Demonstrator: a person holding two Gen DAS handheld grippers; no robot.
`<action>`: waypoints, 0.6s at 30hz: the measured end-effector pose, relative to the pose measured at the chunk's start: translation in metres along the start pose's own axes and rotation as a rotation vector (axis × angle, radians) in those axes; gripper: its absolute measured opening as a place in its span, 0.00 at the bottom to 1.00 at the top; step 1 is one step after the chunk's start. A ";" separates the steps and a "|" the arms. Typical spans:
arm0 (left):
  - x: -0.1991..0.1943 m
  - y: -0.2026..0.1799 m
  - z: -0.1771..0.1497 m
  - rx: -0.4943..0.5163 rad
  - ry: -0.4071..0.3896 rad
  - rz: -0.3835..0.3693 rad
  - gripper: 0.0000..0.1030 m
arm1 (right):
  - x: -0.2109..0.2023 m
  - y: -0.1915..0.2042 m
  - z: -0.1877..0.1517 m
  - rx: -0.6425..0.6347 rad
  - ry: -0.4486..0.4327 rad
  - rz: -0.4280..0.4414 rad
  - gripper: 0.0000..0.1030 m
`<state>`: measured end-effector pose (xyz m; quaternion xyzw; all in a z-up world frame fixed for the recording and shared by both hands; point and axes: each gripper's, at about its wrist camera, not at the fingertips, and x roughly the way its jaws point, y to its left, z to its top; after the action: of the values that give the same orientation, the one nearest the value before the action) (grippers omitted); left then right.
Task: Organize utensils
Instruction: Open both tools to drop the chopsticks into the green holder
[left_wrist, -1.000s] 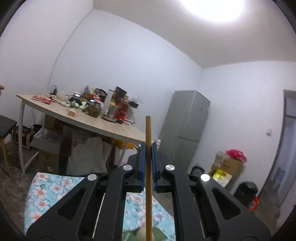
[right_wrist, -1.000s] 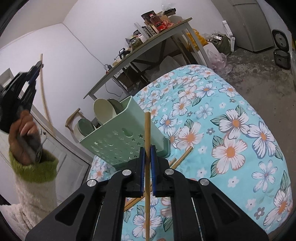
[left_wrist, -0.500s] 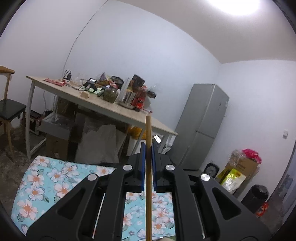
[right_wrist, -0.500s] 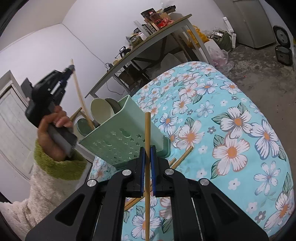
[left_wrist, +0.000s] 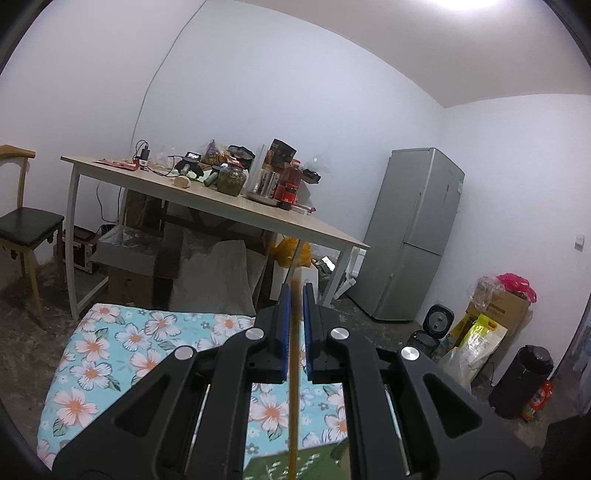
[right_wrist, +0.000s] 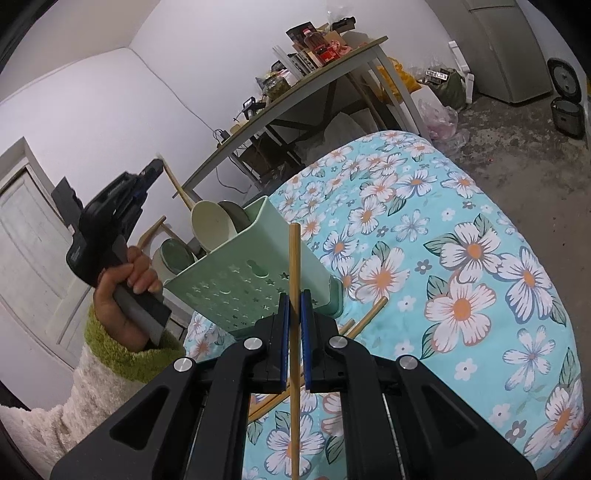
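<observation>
The right gripper (right_wrist: 291, 325) is clamped on an upright wooden chopstick (right_wrist: 294, 280), which runs between its blue pads and sticks out above and below them. Just beyond its tips stands a pale green caddy (right_wrist: 240, 284) with star-shaped holes, sitting on a floral cloth (right_wrist: 461, 280). Under the gripper, to the right of the caddy's foot, two more loose chopsticks (right_wrist: 364, 319) lie on the cloth. Inside the caddy, at its far left, lean a cream spoon (right_wrist: 212, 225) and a darker green one (right_wrist: 236, 216).

To the left of the right gripper, the person's left hand (right_wrist: 125, 291), in a fuzzy green cuff (right_wrist: 118, 354), holds the left gripper (right_wrist: 157, 166) raised beside the caddy. It is clamped on a second chopstick (right_wrist: 177, 188) that slants down toward the caddy's far side.

From the left gripper (left_wrist: 294, 306) itself, that chopstick (left_wrist: 293, 354) looks blurred between the closed blue pads. Below its tips a green edge of the caddy (left_wrist: 314, 461) shows, with the cloth (left_wrist: 110, 354) spreading ahead and to the left. Farther off stands a cluttered table (left_wrist: 207, 199), with a chair (left_wrist: 26, 225) at far left. To the far right are a grey fridge (left_wrist: 417, 236), bags, and a black bin (left_wrist: 521, 380).
</observation>
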<state>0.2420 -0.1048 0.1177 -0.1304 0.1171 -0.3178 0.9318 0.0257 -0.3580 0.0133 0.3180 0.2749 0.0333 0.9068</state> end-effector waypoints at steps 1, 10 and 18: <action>-0.003 0.000 -0.001 0.005 0.002 0.002 0.06 | -0.001 0.001 0.000 -0.003 -0.002 0.000 0.06; -0.038 -0.003 0.005 0.032 -0.036 0.017 0.29 | -0.014 0.021 0.009 -0.076 -0.046 0.011 0.06; -0.081 0.001 0.000 0.047 0.004 0.019 0.47 | -0.041 0.066 0.040 -0.219 -0.138 0.075 0.06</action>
<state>0.1803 -0.0541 0.1281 -0.1069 0.1127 -0.3118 0.9374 0.0194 -0.3374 0.0984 0.2286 0.1944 0.0750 0.9510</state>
